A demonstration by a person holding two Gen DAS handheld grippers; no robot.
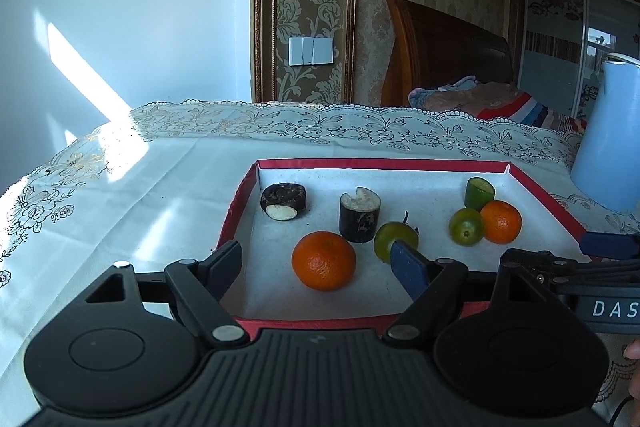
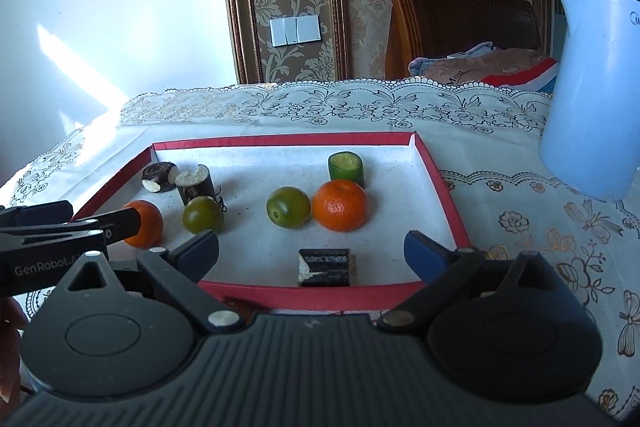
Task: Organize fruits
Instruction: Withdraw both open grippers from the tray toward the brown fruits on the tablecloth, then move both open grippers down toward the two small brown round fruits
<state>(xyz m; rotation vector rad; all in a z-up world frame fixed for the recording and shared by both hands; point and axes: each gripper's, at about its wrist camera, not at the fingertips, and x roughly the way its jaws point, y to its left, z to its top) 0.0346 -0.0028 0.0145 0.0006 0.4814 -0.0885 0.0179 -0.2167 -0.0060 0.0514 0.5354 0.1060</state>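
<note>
A red-rimmed tray (image 1: 380, 165) (image 2: 280, 139) holds two oranges, two green citrus fruits and several cut cane pieces. My left gripper (image 1: 316, 267) is open over the tray's near left part. An orange (image 1: 323, 261) lies between its fingers, untouched by the pads, and a green citrus (image 1: 394, 239) sits just behind the right finger. My right gripper (image 2: 312, 255) stands wide open at the tray's near edge. A dark cane piece (image 2: 326, 267) lies between its fingers, clear of both pads. Farther in sit a green citrus (image 2: 288, 207), an orange (image 2: 339, 205) and a green cane piece (image 2: 346, 167).
A pale blue jug (image 1: 608, 135) (image 2: 592, 87) stands on the lace tablecloth right of the tray. Two dark cane pieces (image 1: 283, 202) (image 1: 359, 217) lie at the tray's far left. The table's left edge meets a white wall. A bed is beyond the table.
</note>
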